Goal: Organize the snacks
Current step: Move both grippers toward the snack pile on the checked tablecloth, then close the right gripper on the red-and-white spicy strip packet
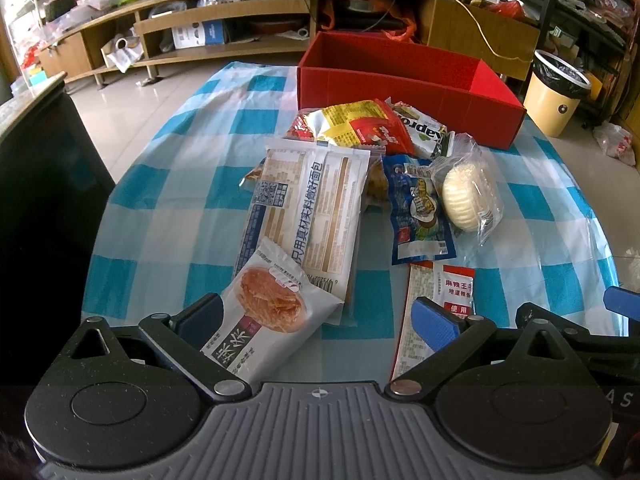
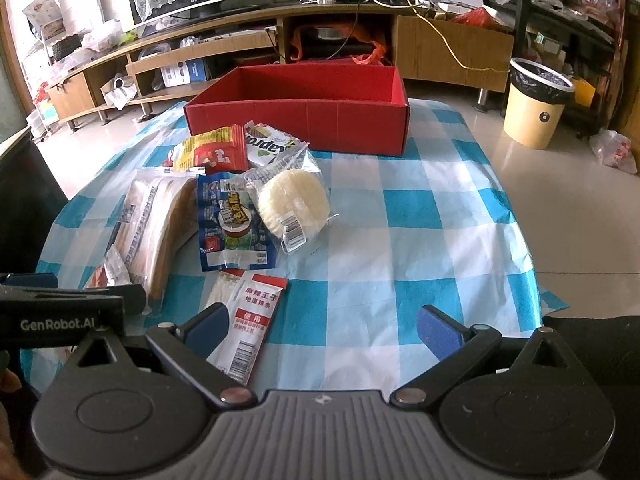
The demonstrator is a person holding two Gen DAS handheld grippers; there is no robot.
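A checked table (image 2: 400, 216) carries an empty red box (image 2: 340, 128) at its far side, with the snacks heaped just in front of it, towards the left; the long bread bag (image 1: 304, 208) lies with its long axis running away from the left gripper (image 1: 316, 322), whose jaws stand apart and empty around a small pastry packet (image 1: 264, 320), its corner resting against the left finger; the right gripper (image 2: 322, 330), also wide apart and empty, has a red-and-white sachet (image 2: 248, 320) by its left finger; judging by this, the left hand is nearer a grab.

"GenRobot.AI" on left gripper (image 2: 60, 312)
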